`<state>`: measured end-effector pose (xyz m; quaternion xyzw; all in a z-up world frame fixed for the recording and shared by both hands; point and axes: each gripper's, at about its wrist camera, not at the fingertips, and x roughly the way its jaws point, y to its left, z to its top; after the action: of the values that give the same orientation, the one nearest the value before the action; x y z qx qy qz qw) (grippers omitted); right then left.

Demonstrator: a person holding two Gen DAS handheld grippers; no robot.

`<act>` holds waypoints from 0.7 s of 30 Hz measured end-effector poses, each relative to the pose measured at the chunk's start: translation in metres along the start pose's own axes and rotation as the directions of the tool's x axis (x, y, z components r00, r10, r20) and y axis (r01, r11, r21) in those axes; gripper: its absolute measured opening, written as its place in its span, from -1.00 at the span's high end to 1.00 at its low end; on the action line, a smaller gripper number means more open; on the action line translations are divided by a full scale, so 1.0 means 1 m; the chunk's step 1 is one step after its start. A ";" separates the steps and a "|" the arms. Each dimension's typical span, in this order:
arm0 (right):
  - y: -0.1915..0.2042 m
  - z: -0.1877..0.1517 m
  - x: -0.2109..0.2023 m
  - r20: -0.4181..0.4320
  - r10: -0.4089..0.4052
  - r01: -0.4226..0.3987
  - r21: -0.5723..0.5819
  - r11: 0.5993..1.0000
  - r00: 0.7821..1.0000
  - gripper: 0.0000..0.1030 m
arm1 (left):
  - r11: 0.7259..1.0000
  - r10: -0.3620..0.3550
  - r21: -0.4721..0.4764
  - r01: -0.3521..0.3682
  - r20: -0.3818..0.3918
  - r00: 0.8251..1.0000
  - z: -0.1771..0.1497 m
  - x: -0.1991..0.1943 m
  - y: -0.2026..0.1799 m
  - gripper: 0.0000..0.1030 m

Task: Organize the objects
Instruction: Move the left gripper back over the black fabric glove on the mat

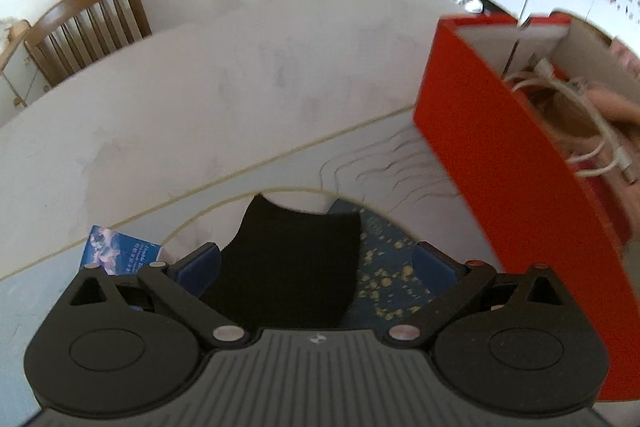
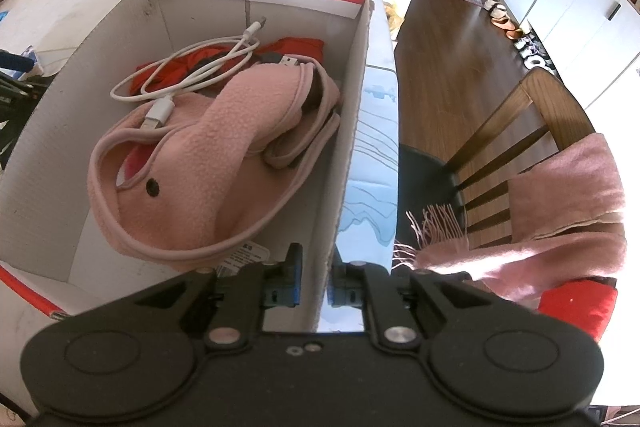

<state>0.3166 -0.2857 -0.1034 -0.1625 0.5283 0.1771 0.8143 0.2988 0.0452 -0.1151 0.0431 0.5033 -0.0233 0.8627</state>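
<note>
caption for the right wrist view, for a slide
Right hand-held gripper shut on the wall of a box holding a pink hat and white cable.

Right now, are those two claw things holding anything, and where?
The right gripper pinches the box's side wall at its top edge. The left gripper is open above a black cloth, holding nothing.
</note>
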 end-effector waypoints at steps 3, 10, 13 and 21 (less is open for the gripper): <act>0.000 0.000 0.001 -0.005 0.000 0.000 0.002 1.000 1.000 0.78 | 1.000 0.013 0.010 -0.013 -0.033 0.999 0.002 0.012 0.005 -0.99; 0.000 0.002 0.005 -0.021 -0.004 0.005 0.008 1.000 1.000 0.78 | 1.000 0.012 -0.001 -0.012 -0.080 0.997 0.007 0.033 0.014 -0.99; 0.001 0.002 0.005 -0.024 -0.007 0.007 0.009 1.000 1.000 0.78 | 1.000 0.009 0.007 -0.009 -0.091 0.996 0.007 0.040 0.015 -0.99; 0.002 0.002 0.007 -0.033 -0.009 0.009 0.017 1.000 0.999 0.78 | 0.999 -0.014 -0.038 0.010 -0.098 0.995 0.008 0.047 0.023 -0.99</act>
<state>0.3201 -0.2824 -0.1091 -0.1608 0.5423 0.1662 0.8077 0.3305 0.0680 -0.1511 0.0249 0.5459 -0.0167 0.8373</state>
